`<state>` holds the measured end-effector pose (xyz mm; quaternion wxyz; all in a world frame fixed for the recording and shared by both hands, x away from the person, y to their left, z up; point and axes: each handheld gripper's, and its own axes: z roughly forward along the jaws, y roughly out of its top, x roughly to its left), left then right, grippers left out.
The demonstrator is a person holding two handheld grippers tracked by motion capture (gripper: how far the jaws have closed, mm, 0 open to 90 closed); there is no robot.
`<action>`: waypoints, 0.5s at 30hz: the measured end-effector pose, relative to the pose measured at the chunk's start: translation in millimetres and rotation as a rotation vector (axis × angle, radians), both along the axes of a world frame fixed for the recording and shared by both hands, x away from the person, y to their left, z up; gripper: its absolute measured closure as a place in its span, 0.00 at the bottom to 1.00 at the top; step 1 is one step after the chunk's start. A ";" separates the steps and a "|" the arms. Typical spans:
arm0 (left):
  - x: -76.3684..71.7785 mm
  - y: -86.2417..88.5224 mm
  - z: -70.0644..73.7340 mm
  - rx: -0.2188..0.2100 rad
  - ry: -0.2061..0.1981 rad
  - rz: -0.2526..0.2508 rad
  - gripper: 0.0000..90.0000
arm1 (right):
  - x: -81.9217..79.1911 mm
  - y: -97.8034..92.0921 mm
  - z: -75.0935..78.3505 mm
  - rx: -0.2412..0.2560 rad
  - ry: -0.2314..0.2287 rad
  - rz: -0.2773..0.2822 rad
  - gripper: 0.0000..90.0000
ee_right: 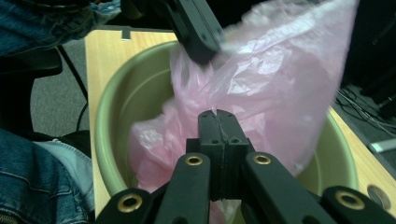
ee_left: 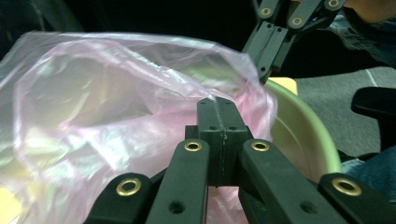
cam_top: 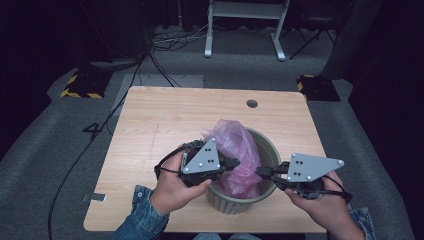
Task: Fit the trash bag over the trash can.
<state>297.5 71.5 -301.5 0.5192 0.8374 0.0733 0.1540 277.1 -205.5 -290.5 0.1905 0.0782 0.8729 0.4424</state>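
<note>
A pale green round bin (cam_top: 268, 145) stands near the front of the wooden table (cam_top: 165, 125), with a thin pink plastic bag (cam_top: 235, 140) bunched inside and rising above the rim. My left gripper (cam_top: 235, 163) is shut on the bag's near left edge. In the left gripper view the closed jaws pinch the pink bag (ee_left: 93, 107) at the tip (ee_left: 217, 103), beside the bin wall (ee_left: 303, 126). My right gripper (cam_top: 260, 171) is shut on the bag a little to the right. The right gripper view has its tip (ee_right: 217, 115) against the pink bag (ee_right: 280, 70), over the bin (ee_right: 121, 102).
A round cable hole (cam_top: 252, 103) sits in the table's far edge. Behind the table stand a white frame (cam_top: 245, 30), loose floor cables (cam_top: 170, 40) and a yellow-black striped block (cam_top: 82, 85). Bare table lies left of and behind the bin.
</note>
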 end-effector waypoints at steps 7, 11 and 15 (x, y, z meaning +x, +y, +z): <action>1.3 25.1 -5.2 -0.021 0.013 0.071 1.00 | 1.6 -34.0 -4.9 0.028 0.057 -0.105 1.00; 1.6 33.9 -8.1 -0.019 0.013 0.104 1.00 | -0.2 -50.0 -8.3 0.044 0.084 -0.156 1.00; 2.4 40.5 -10.0 -0.014 0.008 0.132 1.00 | -4.1 -62.8 -10.8 0.060 0.091 -0.187 1.00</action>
